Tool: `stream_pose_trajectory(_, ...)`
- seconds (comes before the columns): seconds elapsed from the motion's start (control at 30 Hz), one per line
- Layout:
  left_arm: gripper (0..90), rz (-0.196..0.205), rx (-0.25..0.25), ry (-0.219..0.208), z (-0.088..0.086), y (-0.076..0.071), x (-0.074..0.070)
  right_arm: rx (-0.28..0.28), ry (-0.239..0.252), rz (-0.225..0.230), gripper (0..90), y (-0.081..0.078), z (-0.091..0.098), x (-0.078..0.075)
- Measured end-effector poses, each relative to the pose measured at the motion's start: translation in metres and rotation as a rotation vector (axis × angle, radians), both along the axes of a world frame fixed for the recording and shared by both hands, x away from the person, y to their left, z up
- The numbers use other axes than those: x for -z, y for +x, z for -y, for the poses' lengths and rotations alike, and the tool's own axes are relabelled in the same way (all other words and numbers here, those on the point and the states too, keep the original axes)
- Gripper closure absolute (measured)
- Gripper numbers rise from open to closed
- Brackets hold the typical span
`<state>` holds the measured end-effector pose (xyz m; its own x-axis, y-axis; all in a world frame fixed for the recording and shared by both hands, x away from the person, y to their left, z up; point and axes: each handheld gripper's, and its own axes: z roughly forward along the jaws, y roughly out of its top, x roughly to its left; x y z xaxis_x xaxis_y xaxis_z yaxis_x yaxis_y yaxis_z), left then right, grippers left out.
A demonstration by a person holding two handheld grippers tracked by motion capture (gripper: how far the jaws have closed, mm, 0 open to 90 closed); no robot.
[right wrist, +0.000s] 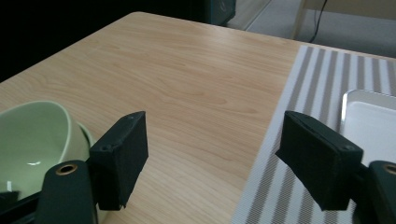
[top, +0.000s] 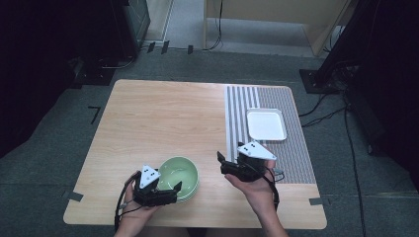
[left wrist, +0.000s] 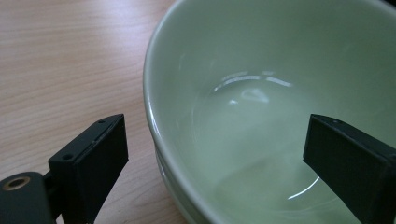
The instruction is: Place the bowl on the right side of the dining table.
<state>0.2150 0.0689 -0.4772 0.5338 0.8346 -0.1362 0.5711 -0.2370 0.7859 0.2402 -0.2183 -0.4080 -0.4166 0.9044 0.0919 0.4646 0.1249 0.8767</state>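
Note:
A pale green bowl (top: 179, 172) stands near the front edge of the wooden table (top: 158, 118); a second green rim shows under it, as if stacked. My left gripper (top: 174, 191) is open at the bowl's near rim. In the left gripper view the gripper (left wrist: 215, 128) straddles the wall of the bowl (left wrist: 261, 70), one jaw outside over the wood, the other inside. My right gripper (top: 222, 165) is open just right of the bowl and holds nothing. In the right gripper view it (right wrist: 215, 126) points across bare wood, with the bowl (right wrist: 32, 140) at the lower left.
A grey-and-white striped mat (top: 291, 158) covers the table's right side, and a white rectangular tray (top: 266, 123) lies on it. The tray (right wrist: 373, 121) and the mat (right wrist: 303, 84) appear at the right of the right gripper view. Cables and stands sit on the floor around the table.

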Motion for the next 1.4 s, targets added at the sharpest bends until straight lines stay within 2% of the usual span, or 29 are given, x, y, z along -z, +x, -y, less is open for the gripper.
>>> stream_pose_trajectory(0.2,6.1,0.018,0.025,-0.009,0.000,0.001,0.003,-0.052,0.016,-0.001,27.7,-0.002,-0.019,0.001)
stream_pose_trajectory(0.4,6.2,-0.006,0.039,-0.005,-0.001,0.003,0.008,-0.126,0.044,-0.005,32.4,-0.007,-0.039,0.002)
stream_pose_trajectory(0.57,6.2,-0.011,0.042,-0.015,-0.002,0.004,0.009,-0.173,0.078,-0.027,40.6,-0.014,-0.054,0.003)
stream_pose_trajectory(0.63,6.2,-0.018,0.044,-0.028,-0.003,0.004,0.010,-0.197,0.093,-0.046,42.2,-0.015,-0.060,0.003)
stream_pose_trajectory(0.7,6.2,-0.023,0.047,-0.038,-0.004,0.004,0.011,-0.203,0.091,-0.044,43.2,-0.017,-0.065,0.003)
stream_pose_trajectory(0.83,6.2,-0.023,0.048,-0.038,-0.004,0.004,0.011,-0.214,0.085,-0.063,54.9,-0.014,-0.075,0.011)
stream_pose_trajectory(0.9,6.2,-0.022,0.047,-0.037,-0.004,0.004,0.011,-0.232,0.100,-0.095,61.7,-0.011,-0.080,0.016)
stream_pose_trajectory(0.97,6.2,-0.022,0.046,-0.035,-0.004,0.004,0.011,-0.210,0.067,-0.100,66.1,-0.009,-0.086,0.021)
stream_pose_trajectory(1.07,6.3,-0.018,0.041,-0.029,-0.004,0.004,0.010,-0.166,-0.006,-0.067,78.8,-0.008,-0.092,0.027)
stream_pose_trajectory(1.17,6.3,-0.013,0.042,-0.026,-0.004,0.004,0.010,-0.173,-0.061,-0.029,81.0,-0.009,-0.095,0.031)
stream_pose_trajectory(1.23,6.3,-0.019,0.045,-0.037,-0.004,0.004,0.011,-0.180,-0.079,-0.015,81.9,-0.010,-0.095,0.031)
stream_pose_trajectory(1.33,6.8,-0.005,0.037,-0.036,-0.004,0.004,0.007,-0.188,-0.091,0.003,83.3,-0.011,-0.093,0.033)
stream_pose_trajectory(1.4,12.8,0.011,0.022,-0.051,-0.005,0.003,0.002,-0.189,-0.096,0.024,83.8,-0.012,-0.093,0.035)
